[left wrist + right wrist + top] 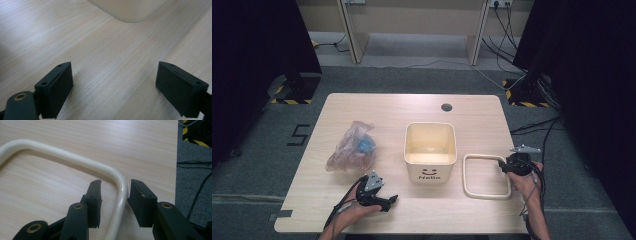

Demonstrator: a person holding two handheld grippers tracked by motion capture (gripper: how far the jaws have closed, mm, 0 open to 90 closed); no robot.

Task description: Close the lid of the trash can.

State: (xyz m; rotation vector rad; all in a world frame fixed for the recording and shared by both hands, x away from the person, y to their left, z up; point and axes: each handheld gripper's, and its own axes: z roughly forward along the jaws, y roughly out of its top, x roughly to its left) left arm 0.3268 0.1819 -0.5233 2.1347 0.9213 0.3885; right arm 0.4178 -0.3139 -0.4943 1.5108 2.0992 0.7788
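the wooden table (362, 105) carries three things in a loose row. at the left lies a crumpled clear plastic bag (352, 147) with something blue inside. in the middle stands a cream bin (430, 150), open at the top, with a smiley face and a word printed on its near wall. just right of the bin lies the cream frame (484, 176), a rounded square loop flat on the wood, close beside the bin but not touching it. a dark round hole (446, 107) sits near the far edge of the table.

nothing stands between the right gripper (508, 166) and the frame. in the right gripper view its jaws straddle the frame's tube (121, 195) at a rounded corner, one inside the loop, one outside. the outer jaw is against the tube, the inner one stands just off it, so the grip isn't clenched. the tube is smooth, glossy, off-white.

the left gripper (388, 201) rests low at the near left of the table, jaws spread wide over bare wood, the bin's corner (130, 12) ahead of it.
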